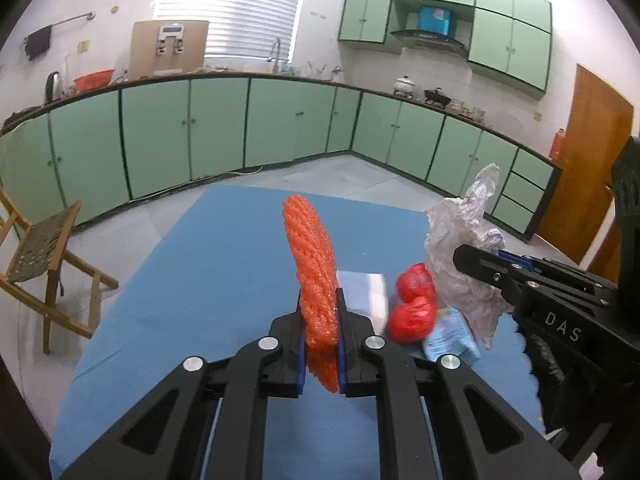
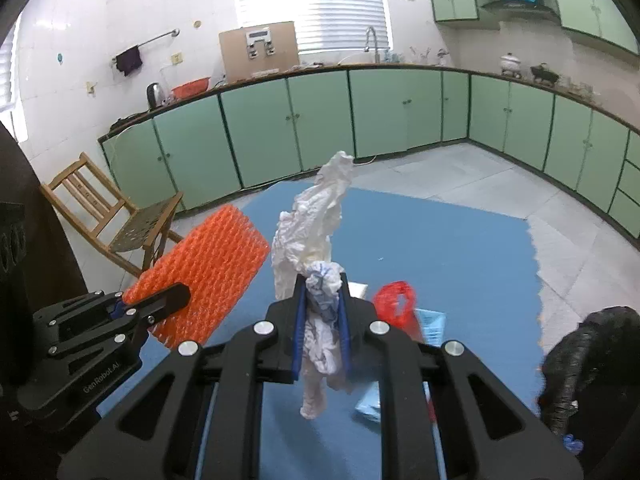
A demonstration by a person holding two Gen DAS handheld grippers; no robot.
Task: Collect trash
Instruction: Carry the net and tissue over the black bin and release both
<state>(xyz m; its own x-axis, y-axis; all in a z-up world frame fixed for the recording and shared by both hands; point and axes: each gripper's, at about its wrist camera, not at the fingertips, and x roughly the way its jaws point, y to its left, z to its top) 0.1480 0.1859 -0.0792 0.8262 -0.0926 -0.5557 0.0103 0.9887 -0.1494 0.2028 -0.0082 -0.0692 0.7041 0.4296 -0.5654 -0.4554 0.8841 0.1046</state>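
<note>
My left gripper (image 1: 319, 306) is shut on an orange foam net (image 1: 312, 264), which stands up between its pads above the blue table (image 1: 208, 260). From the right wrist view the same orange net (image 2: 208, 276) hangs at the left in the left gripper (image 2: 160, 300). A crumpled white paper wad (image 2: 316, 240) with blue marks is pinched in my right gripper (image 2: 322, 300), its tail dangling below the pads. In the left wrist view that white paper (image 1: 464, 248) sits in the right gripper (image 1: 476, 260) at the right. On the table lie a red plastic bag (image 1: 414, 300), a light blue packet (image 1: 452, 340) and a white packet (image 1: 364, 292).
Green cabinets (image 1: 224, 128) line the far walls under a dark counter. A wooden folding chair (image 2: 116, 220) stands on the floor left of the table. A brown door (image 1: 588, 160) is at the far right. A black-gloved hand (image 2: 580, 364) shows at the right edge.
</note>
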